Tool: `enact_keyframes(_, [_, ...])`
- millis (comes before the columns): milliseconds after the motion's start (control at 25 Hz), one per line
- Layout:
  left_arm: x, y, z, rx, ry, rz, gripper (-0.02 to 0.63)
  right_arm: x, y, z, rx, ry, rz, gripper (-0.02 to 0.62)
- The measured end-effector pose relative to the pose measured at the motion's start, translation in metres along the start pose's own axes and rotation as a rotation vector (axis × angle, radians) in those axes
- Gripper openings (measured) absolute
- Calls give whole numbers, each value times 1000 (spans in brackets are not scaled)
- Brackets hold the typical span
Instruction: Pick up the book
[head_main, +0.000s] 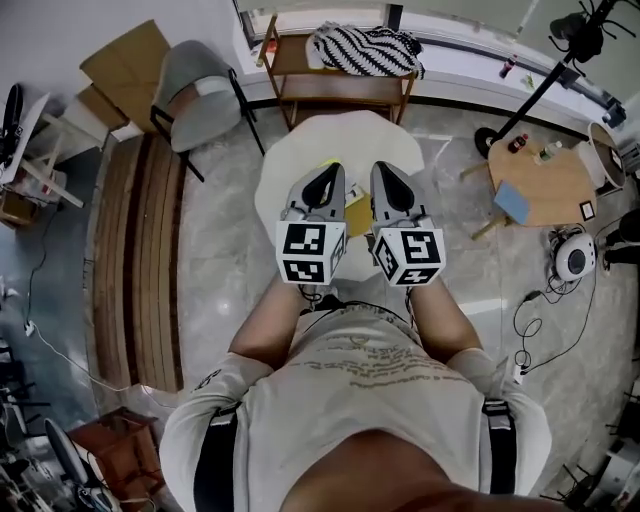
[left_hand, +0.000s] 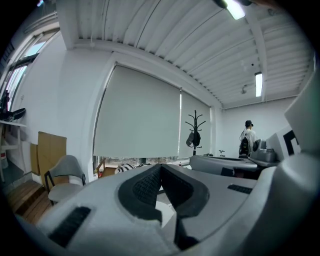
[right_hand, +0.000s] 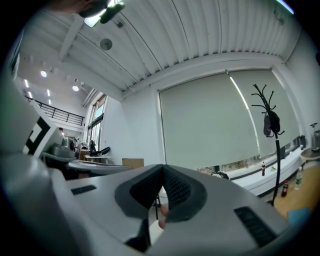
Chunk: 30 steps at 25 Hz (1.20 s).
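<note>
Head view: the book (head_main: 358, 214) shows only as a yellow patch on the round white desk (head_main: 300, 150), between and beneath the two claws, with most of its cover hidden by them. Its title and edges cannot be made out. Left claw (head_main: 328, 172) and right claw (head_main: 386, 172) sit side by side above the desk, close together and pointing away from the person's body. Their marker cubes face the camera and both forearms reach forward. Left gripper view: left claw (left_hand: 161, 168) is closed, tips meeting, with nothing between them, and it aims roughly level toward a window blind. Right gripper view: right claw (right_hand: 162, 169) also has its tips together. A small pinkish blur low behind the tips is not identifiable.
</note>
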<state>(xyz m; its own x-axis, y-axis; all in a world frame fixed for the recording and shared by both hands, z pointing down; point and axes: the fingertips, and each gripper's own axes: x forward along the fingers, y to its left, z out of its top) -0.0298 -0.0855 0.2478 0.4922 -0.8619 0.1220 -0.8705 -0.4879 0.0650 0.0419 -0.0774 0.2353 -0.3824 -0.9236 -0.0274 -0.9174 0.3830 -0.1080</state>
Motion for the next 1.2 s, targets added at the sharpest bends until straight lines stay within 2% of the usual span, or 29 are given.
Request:
enact_keyframes(480, [43,69,-13,-41,51,-54,18,68,8,-20,12,41,-41,25])
enact_keyframes(920, [67,102,-43,-98,121,-13,18,106,0,-43,1,84,-15,25])
enact_keyframes(1040, [76,114,-61,-116,157,13,18,118,-7,-61,8,116,-18,25])
enact_keyframes(1200, [92,135,-105,-182,235,46,18,132,-20,-91,11,158,-21,25])
